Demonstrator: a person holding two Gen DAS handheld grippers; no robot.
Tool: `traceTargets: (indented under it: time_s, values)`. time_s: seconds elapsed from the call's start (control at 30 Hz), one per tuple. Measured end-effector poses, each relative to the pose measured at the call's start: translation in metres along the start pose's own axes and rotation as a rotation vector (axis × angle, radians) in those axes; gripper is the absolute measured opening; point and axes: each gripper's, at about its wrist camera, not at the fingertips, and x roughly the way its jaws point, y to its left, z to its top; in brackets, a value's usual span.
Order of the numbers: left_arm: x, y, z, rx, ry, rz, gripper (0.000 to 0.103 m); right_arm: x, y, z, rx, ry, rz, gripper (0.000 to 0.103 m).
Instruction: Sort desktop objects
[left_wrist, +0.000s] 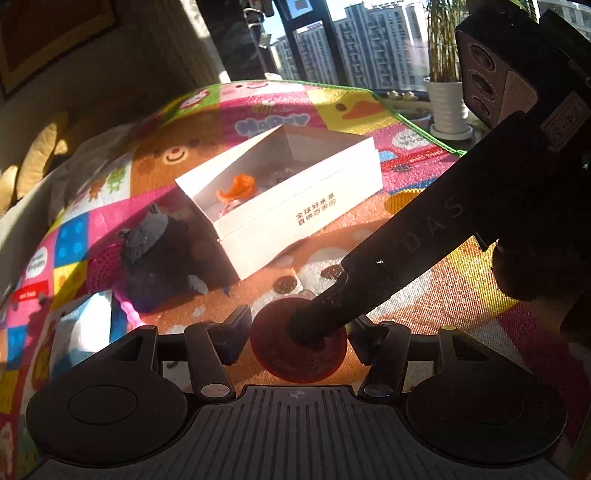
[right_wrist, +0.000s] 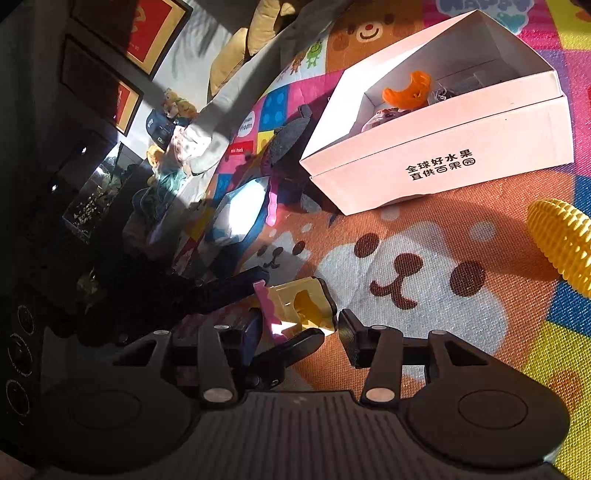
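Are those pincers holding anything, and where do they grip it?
The left gripper seems to clamp the small flat red-and-yellow toy by its opposite edges. The right gripper straddles it too; its grip cannot be told.

The other gripper's arm covers part of the round red disc (left_wrist: 299, 350). The box wall hides most of the small toys (right_wrist: 380, 116) inside. The yellow ridged toy (right_wrist: 561, 243) runs off the right edge.

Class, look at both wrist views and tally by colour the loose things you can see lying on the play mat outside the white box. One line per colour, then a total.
Yellow: 2, ridged toy and small card packet
Red: 1, round disc
Dark grey: 1, plush toy
Pink: 1, mesh ball
Total: 5
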Motion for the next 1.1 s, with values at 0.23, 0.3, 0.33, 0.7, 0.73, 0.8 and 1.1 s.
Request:
traceTargets:
  time_s: [0.23, 0.3, 0.33, 0.7, 0.73, 0.8, 1.1]
  values:
    - [-0.002, 0.008, -0.010, -0.095, 0.009, -0.068, 0.071, -0.033, 0.028, -0.008, -0.204, -0.178, -0.251, 0.073]
    - [-0.002, 0.009, -0.011, -0.119, 0.004, -0.077, 0.072, -0.046, 0.024, -0.008, -0.232, -0.231, -0.347, 0.076]
    - [-0.002, 0.009, -0.012, -0.119, 0.001, -0.071, 0.072, -0.051, 0.021, -0.008, -0.241, -0.252, -0.380, 0.076]
    - [-0.023, 0.018, -0.035, -0.153, 0.018, -0.047, 0.089, -0.022, 0.070, -0.039, -0.582, -0.153, -0.278, 0.050]
    - [-0.022, 0.018, -0.037, -0.156, 0.020, -0.047, 0.089, -0.016, 0.073, -0.041, -0.599, -0.145, -0.292, 0.042]
    - [-0.020, 0.018, -0.037, -0.166, 0.019, -0.046, 0.089, -0.008, 0.074, -0.038, -0.579, -0.129, -0.293, 0.030]
    - [-0.003, 0.011, -0.015, -0.174, -0.052, -0.081, 0.083, -0.023, 0.022, 0.007, -0.196, -0.112, -0.160, 0.016]
